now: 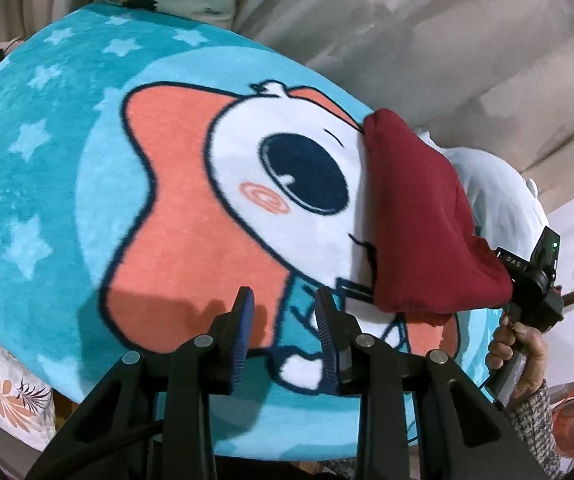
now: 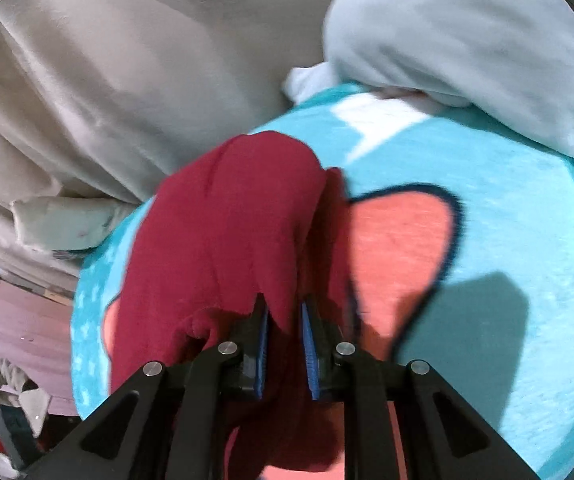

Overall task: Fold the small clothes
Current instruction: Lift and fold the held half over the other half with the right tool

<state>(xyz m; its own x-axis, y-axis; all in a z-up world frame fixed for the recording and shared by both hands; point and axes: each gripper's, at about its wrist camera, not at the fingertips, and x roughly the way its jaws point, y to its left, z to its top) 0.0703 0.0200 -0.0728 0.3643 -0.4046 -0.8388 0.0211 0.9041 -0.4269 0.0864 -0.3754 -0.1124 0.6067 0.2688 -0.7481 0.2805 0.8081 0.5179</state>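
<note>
The right gripper (image 2: 285,312) is clamped on a bunch of soft dark red cloth, a small piece of clothing (image 2: 223,232). The red cloth hangs in a fat, doubled-over lump from the gripper, over the right side of the fluffy turquoise blanket with the cartoon face and pale stars (image 1: 39,184). The left gripper (image 1: 285,300) has its two fingers apart with nothing between them, and it hangs over the blanket, well apart from the red cloth.

What could go wrong? The grip is only on one bunched bit near the edge, so the cloth could slip out and fall in a heap. It could also land crooked, because it is crumpled and not flat (a fold needs a flat start). A pale blue bundle of cloth (image 2: 467,48) lies at the blanket's far edge, and the red cloth could get dropped onto it and tangle. A person's hand (image 1: 521,356) holds the right tool.
</note>
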